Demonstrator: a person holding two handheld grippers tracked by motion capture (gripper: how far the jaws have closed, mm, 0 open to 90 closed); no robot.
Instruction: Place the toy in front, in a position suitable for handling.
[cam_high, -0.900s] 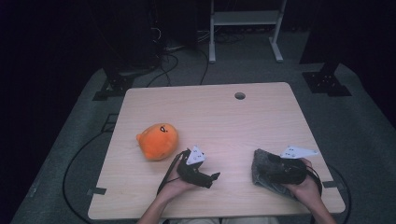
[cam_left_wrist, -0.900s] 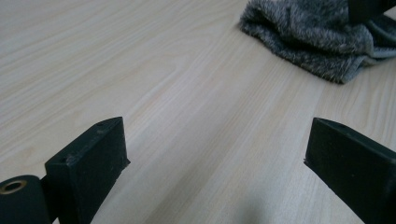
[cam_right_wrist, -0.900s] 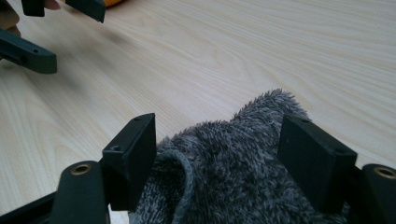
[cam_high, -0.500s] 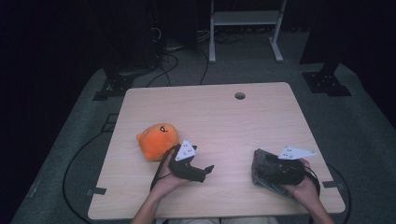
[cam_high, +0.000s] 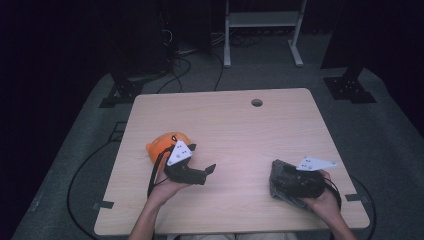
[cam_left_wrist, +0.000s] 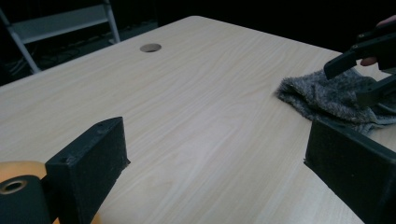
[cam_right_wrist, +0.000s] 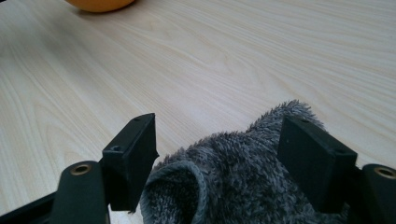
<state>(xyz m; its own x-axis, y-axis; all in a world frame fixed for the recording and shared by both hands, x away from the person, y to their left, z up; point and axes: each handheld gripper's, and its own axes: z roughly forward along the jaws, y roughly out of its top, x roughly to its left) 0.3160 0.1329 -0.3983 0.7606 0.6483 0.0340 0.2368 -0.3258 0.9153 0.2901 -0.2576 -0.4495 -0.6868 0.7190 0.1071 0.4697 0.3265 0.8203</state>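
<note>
The left tongs (cam_high: 207, 172) are held just above the worktop (cam_high: 240, 130), jaws wide apart with nothing between them – in the left gripper view bare wood lies between the two black jaws. Just behind them, at the worktop's left side, sits an orange plush toy (cam_high: 162, 145), close beside the hand (cam_high: 167, 189) that carries them.

The right tongs (cam_right_wrist: 217, 154) rest near the worktop's front right corner. Their jaws stand wide on either side of a grey fuzzy cloth (cam_right_wrist: 233, 172), which lies bunched on the wood – whether the pads press on the cloth cannot be told. In the high view the cloth (cam_high: 282, 182) lies under the right tongs, well apart from the toy.
</note>
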